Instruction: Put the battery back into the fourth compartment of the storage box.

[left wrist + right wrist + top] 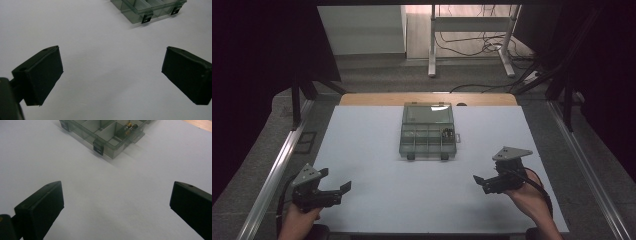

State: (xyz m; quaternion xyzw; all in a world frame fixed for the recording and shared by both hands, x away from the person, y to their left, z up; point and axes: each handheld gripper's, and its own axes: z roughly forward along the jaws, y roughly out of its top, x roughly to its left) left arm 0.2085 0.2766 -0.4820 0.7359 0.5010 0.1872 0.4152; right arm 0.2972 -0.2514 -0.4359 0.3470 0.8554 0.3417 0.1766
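The clear compartment box [428,131] sits well ahead of both grippers, between their lines of reach. The left gripper [338,191] and right gripper [482,181] hover wide and empty — approach level, aiming for the front latches [98,149].

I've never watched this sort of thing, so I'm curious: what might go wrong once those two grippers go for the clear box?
The compartment box looks light and sits free on the smooth white table, so a push at its latches might slide it. The small parts inside could spill if it tips.
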